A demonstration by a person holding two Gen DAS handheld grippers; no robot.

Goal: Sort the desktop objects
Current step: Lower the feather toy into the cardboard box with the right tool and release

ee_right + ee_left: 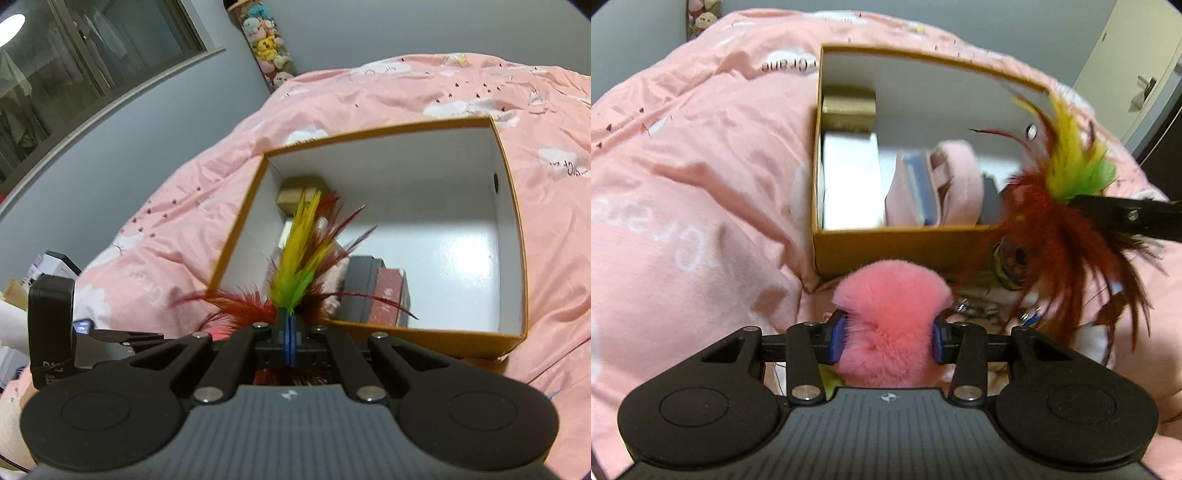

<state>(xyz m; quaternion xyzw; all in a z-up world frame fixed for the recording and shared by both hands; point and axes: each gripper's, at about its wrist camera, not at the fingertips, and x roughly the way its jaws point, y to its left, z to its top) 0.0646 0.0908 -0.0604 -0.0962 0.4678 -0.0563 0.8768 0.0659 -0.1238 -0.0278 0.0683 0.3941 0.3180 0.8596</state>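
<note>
White lettering, mirrored and partly folded, is printed on the pink quilt point(701, 177) at ten o'clock of the box point(905, 251); only "Crane" is made out

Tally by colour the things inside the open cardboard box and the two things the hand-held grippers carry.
Gold: 1, small gold box in the orange cardboard box
White: 1, flat white box
Pink: 2, pale pink soft pouch; fluffy pink pom-pom in left hand-held gripper
Grey: 1, grey case
Dark red: 1, dark red box
Multicolour: 1, red, yellow and green feather toy in right hand-held gripper
Total: 7
</note>
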